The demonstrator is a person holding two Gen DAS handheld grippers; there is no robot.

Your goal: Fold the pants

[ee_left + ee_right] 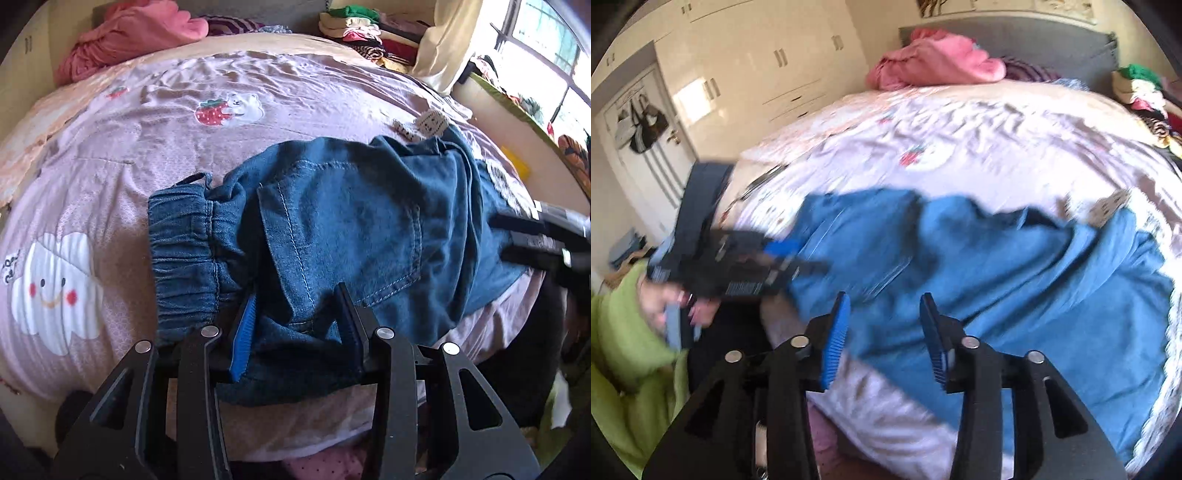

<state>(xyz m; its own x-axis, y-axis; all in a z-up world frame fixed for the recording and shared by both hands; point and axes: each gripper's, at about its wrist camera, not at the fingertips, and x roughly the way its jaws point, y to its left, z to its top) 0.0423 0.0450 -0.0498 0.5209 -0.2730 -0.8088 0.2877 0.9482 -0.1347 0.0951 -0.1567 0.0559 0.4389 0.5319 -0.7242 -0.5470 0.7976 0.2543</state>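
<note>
Blue denim pants [343,229] lie folded on the pink bedspread [184,140], elastic waistband [184,254] to the left, back pocket up. My left gripper [297,314] is open, its fingers straddling the near edge of the denim. In the right wrist view the pants [997,266] are blurred; my right gripper [884,325] is open just above their near edge, holding nothing. The left gripper [746,262] shows there at the left, at the pants' end. The right gripper [535,236] shows at the right edge of the left wrist view.
A pink garment [136,37] lies at the head of the bed. Folded clothes [362,29] are stacked at the far right corner. A window [546,55] is on the right. White wardrobes [757,74] and a door [646,147] stand left of the bed.
</note>
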